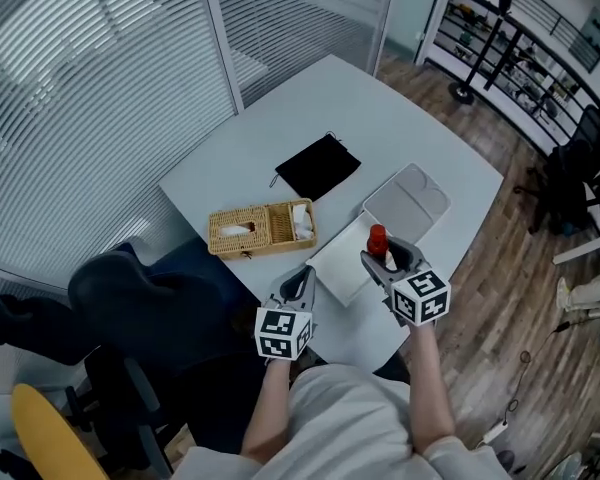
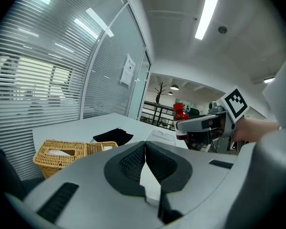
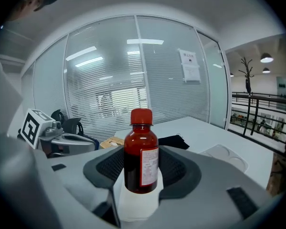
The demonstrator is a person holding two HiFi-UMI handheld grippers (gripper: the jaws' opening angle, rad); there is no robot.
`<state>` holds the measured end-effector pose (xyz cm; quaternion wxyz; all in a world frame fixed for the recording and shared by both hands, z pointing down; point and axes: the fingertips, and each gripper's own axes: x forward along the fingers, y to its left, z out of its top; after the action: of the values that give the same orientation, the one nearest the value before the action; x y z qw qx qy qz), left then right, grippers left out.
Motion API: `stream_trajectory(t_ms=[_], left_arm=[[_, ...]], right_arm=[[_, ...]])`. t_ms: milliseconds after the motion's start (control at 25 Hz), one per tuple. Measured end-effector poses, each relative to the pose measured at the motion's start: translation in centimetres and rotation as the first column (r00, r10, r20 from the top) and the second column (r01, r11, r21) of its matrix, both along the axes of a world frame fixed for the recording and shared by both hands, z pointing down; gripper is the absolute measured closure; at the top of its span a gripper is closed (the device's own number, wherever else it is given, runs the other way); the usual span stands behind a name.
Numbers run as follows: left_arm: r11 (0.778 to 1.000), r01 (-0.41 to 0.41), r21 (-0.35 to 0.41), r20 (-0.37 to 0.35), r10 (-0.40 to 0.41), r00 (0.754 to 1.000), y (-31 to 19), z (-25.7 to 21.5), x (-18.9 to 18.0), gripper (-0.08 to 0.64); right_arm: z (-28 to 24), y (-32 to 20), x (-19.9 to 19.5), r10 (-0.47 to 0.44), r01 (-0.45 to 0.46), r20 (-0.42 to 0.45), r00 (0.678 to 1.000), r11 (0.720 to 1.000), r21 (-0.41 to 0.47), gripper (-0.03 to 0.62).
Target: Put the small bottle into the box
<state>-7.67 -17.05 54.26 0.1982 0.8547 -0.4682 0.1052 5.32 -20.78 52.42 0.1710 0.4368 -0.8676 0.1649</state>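
Observation:
A small dark-red bottle (image 3: 141, 151) with a red cap and a white label stands upright between the jaws of my right gripper (image 3: 141, 171), which is shut on it. In the head view the bottle (image 1: 377, 239) and right gripper (image 1: 384, 259) hang over the near right part of the white table (image 1: 380, 118). They are just right of a flat white box (image 1: 342, 259), whose grey moulded lid (image 1: 408, 203) lies open behind it. My left gripper (image 1: 298, 284) is at the box's near left with its jaws shut on nothing (image 2: 145, 157).
A wicker basket box (image 1: 261, 229) holding white items sits on the table's left side. A black pouch (image 1: 318, 166) lies behind it. A dark office chair (image 1: 130, 298) stands at the near left. Glass walls with blinds run along the left, and shelves (image 1: 525, 58) stand far right.

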Motion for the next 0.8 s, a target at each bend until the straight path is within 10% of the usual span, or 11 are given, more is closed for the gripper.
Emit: stream_trajectory(t_ms=[400, 800], left_arm=[[1.0, 0.026, -0.016, 0.01, -0.026, 1.0, -1.5, 1.7, 1.1, 0.531], [0.996, 0.082, -0.045, 0.029, -0.08, 0.996, -2.0, 3.6, -0.2, 0.531]], right_arm=[[0.6, -1.5, -0.3, -0.143, 0.142, -0.106, 0.984, 0.99, -0.023, 0.365], [5.3, -2.6, -0.1, -0.327, 0.298, -0.315, 0.891, 0.944, -0.139, 0.365]])
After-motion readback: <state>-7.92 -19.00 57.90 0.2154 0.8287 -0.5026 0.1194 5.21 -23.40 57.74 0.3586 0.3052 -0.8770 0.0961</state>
